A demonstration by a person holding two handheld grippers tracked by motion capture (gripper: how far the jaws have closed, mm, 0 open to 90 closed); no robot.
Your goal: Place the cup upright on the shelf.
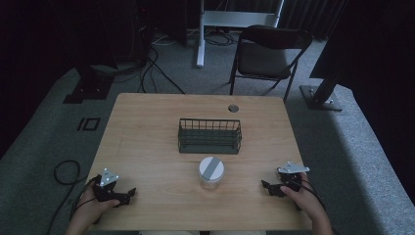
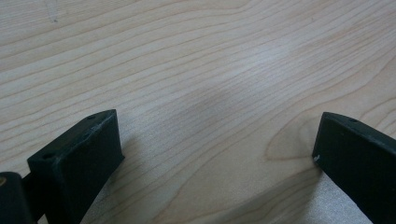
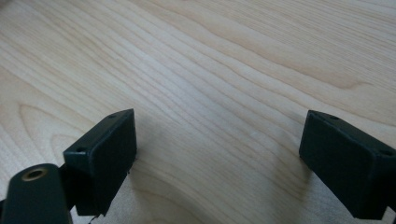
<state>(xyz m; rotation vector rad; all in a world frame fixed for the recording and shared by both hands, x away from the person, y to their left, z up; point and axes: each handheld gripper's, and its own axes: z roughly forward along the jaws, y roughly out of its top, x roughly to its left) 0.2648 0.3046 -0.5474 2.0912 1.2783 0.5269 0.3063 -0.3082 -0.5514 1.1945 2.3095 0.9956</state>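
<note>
- Table (image 1: 147, 137): pale wood, lit against a dark room; a small round grommet (image 1: 233, 108) sits near its far edge.
- Wire basket (image 1: 210, 136): dark, oblong, at the table's centre; nothing visible inside.
- Jar (image 1: 211, 172): clear, with a white lid bearing a grey stripe — upright, just on the near side of the basket, between the two grippers and well apart from both.
- Left gripper (image 1: 128, 194): near left corner, resting low on the table; fingers (image 2: 77, 163) spread wide, holding nothing.
- Right gripper (image 1: 266, 186): near right corner; fingers (image 3: 100, 158) equally wide apart, empty.
- Folding chair (image 1: 268, 51): beyond the far edge.
- Risks, as judged: the jar is smooth and round — an off-centre squeeze could tip or skid it; lifted too low, it could catch the basket's rim.
</note>
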